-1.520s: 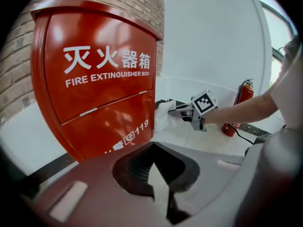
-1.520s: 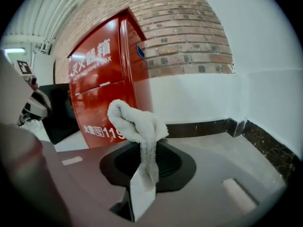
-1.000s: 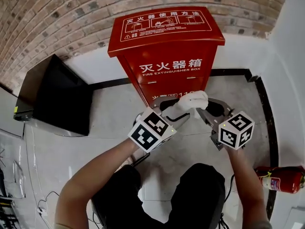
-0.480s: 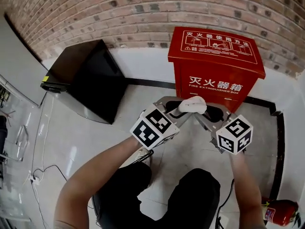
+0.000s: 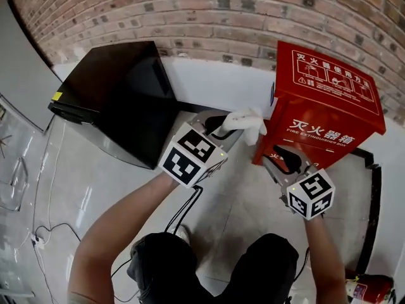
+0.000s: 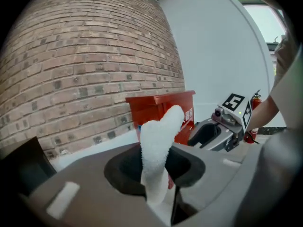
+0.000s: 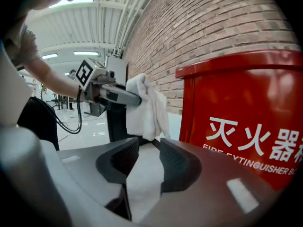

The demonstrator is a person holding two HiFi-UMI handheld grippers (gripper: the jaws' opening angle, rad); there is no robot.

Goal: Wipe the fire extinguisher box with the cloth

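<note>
The red fire extinguisher box [image 5: 329,116] stands against the brick wall; it also shows in the right gripper view [image 7: 246,126]. My left gripper [image 5: 223,126] is shut on a white cloth [image 5: 247,122] and holds it up just beside the box's left edge; I cannot tell whether they touch. In the left gripper view the cloth [image 6: 158,136] stands up between the jaws. My right gripper [image 5: 278,156] is lower, in front of the box. Its jaws have just been opening and nothing is between them [image 7: 149,143]. The cloth [image 7: 144,108] hangs ahead of it.
A black cabinet [image 5: 120,100] stands left of the box along the brick wall [image 5: 190,5]. A red fire extinguisher [image 5: 362,290] lies on the tiled floor at the bottom right. A black cable [image 5: 183,211] trails over the floor by the person's legs.
Both grippers were together at the cloth in front of the box. Now the left one has carried it up to the box's left side, and the right one has let go and drawn apart.
</note>
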